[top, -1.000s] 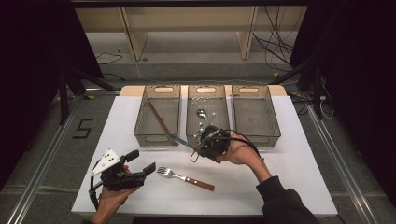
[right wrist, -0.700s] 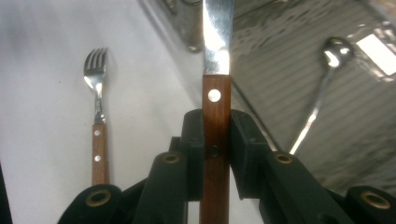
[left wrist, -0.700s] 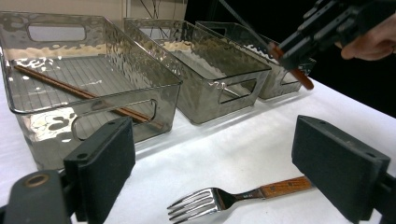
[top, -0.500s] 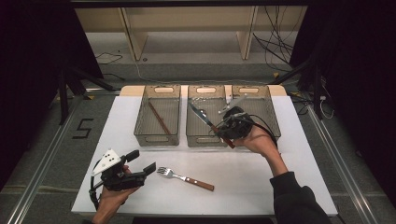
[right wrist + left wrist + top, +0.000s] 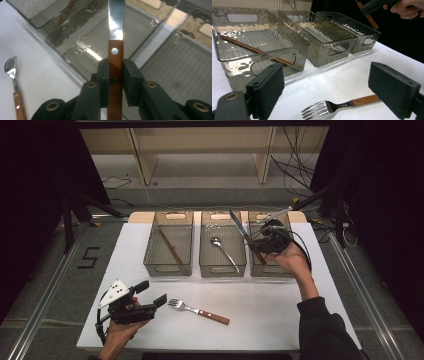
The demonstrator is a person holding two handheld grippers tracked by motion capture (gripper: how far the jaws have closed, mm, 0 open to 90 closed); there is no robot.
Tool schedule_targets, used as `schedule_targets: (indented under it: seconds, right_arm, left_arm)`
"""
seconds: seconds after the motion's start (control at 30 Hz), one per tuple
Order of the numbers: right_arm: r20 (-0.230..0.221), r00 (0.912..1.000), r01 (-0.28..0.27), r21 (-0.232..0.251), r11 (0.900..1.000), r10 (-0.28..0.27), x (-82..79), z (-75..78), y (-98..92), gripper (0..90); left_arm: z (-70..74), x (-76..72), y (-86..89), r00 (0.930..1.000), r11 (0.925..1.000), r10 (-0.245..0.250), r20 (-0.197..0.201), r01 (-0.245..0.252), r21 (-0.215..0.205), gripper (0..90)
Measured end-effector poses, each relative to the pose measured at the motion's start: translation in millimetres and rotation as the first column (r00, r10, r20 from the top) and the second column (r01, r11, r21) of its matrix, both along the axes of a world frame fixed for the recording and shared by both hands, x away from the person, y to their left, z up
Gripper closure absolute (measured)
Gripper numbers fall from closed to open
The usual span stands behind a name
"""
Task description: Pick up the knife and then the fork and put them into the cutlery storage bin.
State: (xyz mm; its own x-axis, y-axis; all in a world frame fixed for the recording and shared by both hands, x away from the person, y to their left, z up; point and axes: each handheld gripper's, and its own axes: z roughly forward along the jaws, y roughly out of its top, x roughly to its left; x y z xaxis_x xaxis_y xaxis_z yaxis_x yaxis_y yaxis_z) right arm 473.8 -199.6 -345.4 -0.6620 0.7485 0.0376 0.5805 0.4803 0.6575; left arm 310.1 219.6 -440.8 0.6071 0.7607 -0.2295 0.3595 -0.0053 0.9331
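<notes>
Three bins (image 5: 168,268), one knife (image 5: 239,226), fork (image 5: 198,311), spoon (image 5: 223,252), chopstick (image 5: 170,246).

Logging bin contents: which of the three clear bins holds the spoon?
The middle bin: a spoon lies in it. The left bin holds a chopstick.

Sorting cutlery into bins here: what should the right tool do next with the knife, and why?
Probably lower the knife into the right bin. The right tool grips its handle above that bin, and the other bins hold a chopstick and a spoon.

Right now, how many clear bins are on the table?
3, side by side: left bin with a chopstick, middle bin with a spoon, right bin beneath the held knife.
</notes>
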Motion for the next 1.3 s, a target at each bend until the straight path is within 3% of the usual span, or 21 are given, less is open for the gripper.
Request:
schedule_targets:
  seconds: [0.2, 0.57, 0.93, 1.3]
  right_arm:
    - [-0.016, 0.9966, 0.081, 0.002, 0.997, -0.081, 8.8, -2.0, -17.7, 77.4]
    - [-0.042, 0.9817, 0.186, 0.014, 0.982, -0.185, 24.3, -8.7, -39.1, 77.4]
    - [-0.081, 0.958, 0.277, 0.01, 0.961, -0.275, 35.7, -18.7, -41.7, 77.3]
    - [-0.143, 0.9322, 0.338, 0.014, 0.941, -0.333, 40.6, -39.8, -43.3, 77.2]
  left_arm:
    - [0.0, 0.1, 0.1, 1.0, 1.0, 0.0, 0.0, 0.0, -0.002, 13.1]
    - [-0.1, 0.5, -0.6, 1.0, 1.0, 0.0, -0.001, 0.0, -0.002, 13.1]
    - [0.2, 0.1, -0.1, 1.0, 1.0, -0.001, 0.0, 0.001, -0.004, 13.1]
    - [0.2, 0.0, -0.7, 1.0, 1.0, -0.002, 0.0, 0.002, -0.004, 13.1]
